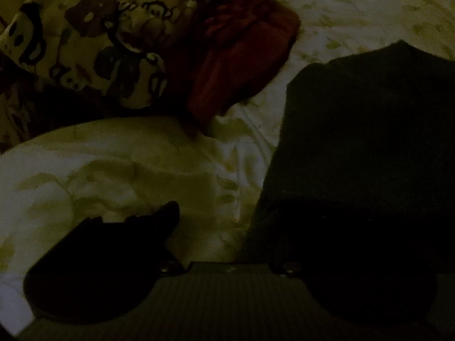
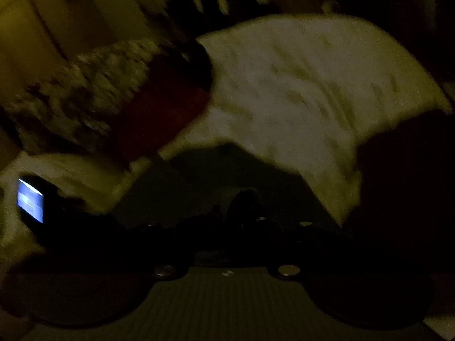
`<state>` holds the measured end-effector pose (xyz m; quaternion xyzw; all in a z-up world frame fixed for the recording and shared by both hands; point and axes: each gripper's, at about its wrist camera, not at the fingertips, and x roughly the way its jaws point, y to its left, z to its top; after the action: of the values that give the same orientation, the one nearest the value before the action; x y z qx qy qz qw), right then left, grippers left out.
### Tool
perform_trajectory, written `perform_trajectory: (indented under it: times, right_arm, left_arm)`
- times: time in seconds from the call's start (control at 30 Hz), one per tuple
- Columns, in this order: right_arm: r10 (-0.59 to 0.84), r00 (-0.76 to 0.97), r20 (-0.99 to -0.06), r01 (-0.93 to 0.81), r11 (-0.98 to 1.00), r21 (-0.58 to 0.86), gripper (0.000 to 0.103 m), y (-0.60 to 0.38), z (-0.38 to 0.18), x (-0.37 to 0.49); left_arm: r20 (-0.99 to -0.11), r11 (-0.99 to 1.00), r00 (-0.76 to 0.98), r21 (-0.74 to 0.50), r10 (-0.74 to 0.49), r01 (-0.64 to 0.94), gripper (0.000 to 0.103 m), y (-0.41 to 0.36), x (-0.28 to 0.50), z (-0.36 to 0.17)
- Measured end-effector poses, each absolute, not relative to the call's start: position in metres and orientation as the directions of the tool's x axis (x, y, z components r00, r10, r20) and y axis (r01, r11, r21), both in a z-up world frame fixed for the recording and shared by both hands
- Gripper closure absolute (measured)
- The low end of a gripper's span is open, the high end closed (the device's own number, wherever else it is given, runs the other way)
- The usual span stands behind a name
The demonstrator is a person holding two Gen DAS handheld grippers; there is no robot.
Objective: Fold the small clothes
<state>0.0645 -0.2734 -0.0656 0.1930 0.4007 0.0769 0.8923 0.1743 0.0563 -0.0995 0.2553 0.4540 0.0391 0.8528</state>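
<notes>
The scene is very dark. In the left wrist view a dark garment (image 1: 364,147) lies on the pale leaf-print bed sheet (image 1: 119,170) at the right, and it hides my left gripper's right finger. The left finger (image 1: 159,221) rests over bare sheet. A red garment (image 1: 244,56) lies bunched beyond. In the right wrist view my right gripper (image 2: 244,207) is a dark blurred shape low in the frame, over a dark cloth (image 2: 199,187). The red garment (image 2: 159,113) shows at the left. I cannot tell how either gripper's jaws stand.
A patterned cloth with dark round prints (image 1: 85,37) is heaped at the back left, next to the red garment. A small lit screen (image 2: 30,200) glows at the left of the right wrist view. A pale pillow or sheet fold (image 2: 312,91) rises behind.
</notes>
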Motion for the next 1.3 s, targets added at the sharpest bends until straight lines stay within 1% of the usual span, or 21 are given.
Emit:
perform_trajectory:
  times: [0.07,0.17,0.2,0.23,0.3,0.37,0.43,0.5,0.57,0.6,0.67,0.73,0.8,0.87,1.0,1.1,1.13,1.17,1.2,1.23,1.3]
  right_arm:
    - [0.274,0.641,-0.717,0.032,0.924,0.382,0.085,-0.274,-0.090,0.062]
    - [0.235,0.628,-0.742,0.046,0.940,0.337,0.083,-0.275,-0.108,0.056]
    - [0.231,0.633,-0.739,0.050,0.940,0.337,0.080,-0.277,-0.112,0.055]
    - [0.234,0.634,-0.737,0.051,0.938,0.342,0.073,-0.279,-0.116,0.054]
    - [0.256,0.631,-0.732,0.048,0.929,0.367,0.068,-0.284,-0.120,0.052]
    - [0.281,0.665,-0.692,0.050,0.907,0.417,0.062,-0.290,-0.112,0.042]
    - [0.272,0.726,-0.632,0.082,0.878,0.472,0.038,-0.306,-0.098,0.023]
    - [0.254,0.770,-0.586,0.107,0.853,0.511,0.028,-0.319,-0.086,0.007]
    - [0.229,0.794,-0.564,0.123,0.847,0.517,0.028,-0.332,-0.077,-0.014]
    - [0.209,0.793,-0.572,0.136,0.855,0.501,0.028,-0.336,-0.074,-0.023]
    - [0.172,0.775,-0.608,0.152,0.883,0.444,0.030,-0.339,-0.076,-0.034]
    - [0.159,0.728,-0.667,0.152,0.911,0.383,0.042,-0.336,-0.088,-0.042]
    - [0.168,0.676,-0.717,0.142,0.926,0.351,0.042,-0.332,-0.107,-0.047]
    - [0.180,0.648,-0.740,0.151,0.922,0.357,0.042,-0.332,-0.125,-0.046]
    - [0.162,0.656,-0.737,0.171,0.919,0.355,0.040,-0.335,-0.152,-0.029]
    - [0.227,0.676,-0.702,0.184,0.870,0.458,0.041,-0.338,-0.168,-0.013]
    - [0.256,0.682,-0.685,0.195,0.839,0.507,0.043,-0.340,-0.174,-0.008]
    - [0.280,0.690,-0.668,0.197,0.815,0.545,0.047,-0.341,-0.177,-0.004]
    - [0.300,0.703,-0.645,0.197,0.790,0.581,0.072,-0.341,-0.180,-0.003]
    - [0.320,0.713,-0.624,0.191,0.768,0.612,0.082,-0.341,-0.182,-0.002]
    - [0.320,0.737,-0.596,0.179,0.757,0.628,0.085,-0.337,-0.171,-0.008]
  left_arm:
    - [-0.750,0.858,0.586,0.484,0.307,0.169,0.017,0.056,0.173,-0.100]
    - [-0.751,0.859,0.585,0.483,0.307,0.170,0.015,0.057,0.173,-0.097]
    - [-0.748,0.859,0.589,0.484,0.305,0.170,0.014,0.057,0.172,-0.095]
    - [-0.742,0.855,0.596,0.490,0.307,0.169,0.013,0.057,0.172,-0.093]
    - [-0.709,0.834,0.629,0.525,0.318,0.170,0.010,0.054,0.164,-0.085]
    - [-0.675,0.818,0.667,0.550,0.315,0.170,0.005,0.050,0.153,-0.074]
    - [-0.662,0.822,0.691,0.542,0.291,0.174,0.002,0.049,0.145,-0.059]
    - [-0.655,0.845,0.714,0.507,0.249,0.171,0.001,0.046,0.135,-0.040]
    - [-0.646,0.873,0.740,0.454,0.185,0.179,0.001,0.041,0.125,-0.022]
    - [-0.648,0.885,0.748,0.422,0.140,0.199,0.000,0.036,0.120,-0.015]
    - [-0.671,0.895,0.740,0.357,0.046,0.268,0.000,0.022,0.110,-0.006]
    - [-0.698,0.888,0.716,0.313,-0.027,0.338,0.000,0.001,0.102,-0.008]
    - [-0.726,0.863,0.683,0.297,-0.073,0.408,0.000,-0.023,0.094,-0.019]
    - [-0.749,0.829,0.658,0.317,-0.079,0.461,0.000,-0.046,0.086,-0.035]
    - [-0.760,0.790,0.645,0.350,-0.075,0.504,0.000,-0.069,0.074,-0.054]
    - [-0.772,0.803,0.630,0.324,-0.081,0.501,0.000,-0.068,0.072,-0.057]
    - [-0.777,0.811,0.625,0.312,-0.082,0.495,0.000,-0.066,0.072,-0.058]
    - [-0.779,0.817,0.621,0.304,-0.082,0.490,0.000,-0.066,0.069,-0.058]
    - [-0.783,0.822,0.617,0.295,-0.084,0.487,0.000,-0.065,0.069,-0.060]
    - [-0.785,0.824,0.613,0.290,-0.086,0.486,0.000,-0.065,0.069,-0.061]
    - [-0.788,0.819,0.611,0.301,-0.075,0.489,0.000,-0.065,0.071,-0.070]
